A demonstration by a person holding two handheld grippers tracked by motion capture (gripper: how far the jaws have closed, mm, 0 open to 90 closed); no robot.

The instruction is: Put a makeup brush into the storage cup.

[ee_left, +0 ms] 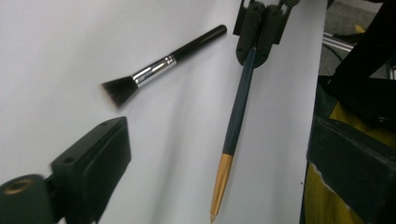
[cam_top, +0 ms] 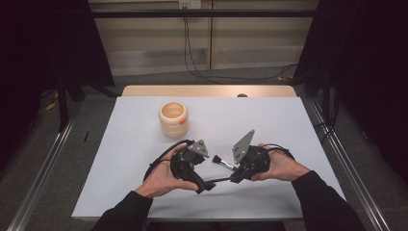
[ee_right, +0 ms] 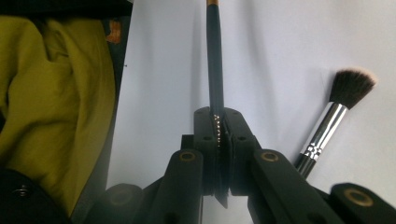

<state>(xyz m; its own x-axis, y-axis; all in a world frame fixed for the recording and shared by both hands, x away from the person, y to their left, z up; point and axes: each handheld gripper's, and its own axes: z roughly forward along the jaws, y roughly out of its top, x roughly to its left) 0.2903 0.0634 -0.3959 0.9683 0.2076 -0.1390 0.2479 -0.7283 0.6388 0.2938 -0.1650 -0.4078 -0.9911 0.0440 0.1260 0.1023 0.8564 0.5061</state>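
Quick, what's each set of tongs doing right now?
Left tongs: open, holding nothing.
Right tongs: closed on the dark pencil; the makeup brush lies free on the table.

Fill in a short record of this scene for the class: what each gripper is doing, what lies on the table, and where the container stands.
right gripper: shut on dark pen, gold tip pointing toward the left gripper
left gripper: open, holding nothing
makeup brush: lying flat on the white table, between the grippers
cream ribbed cup: upright, farther back on the table, apart from both grippers
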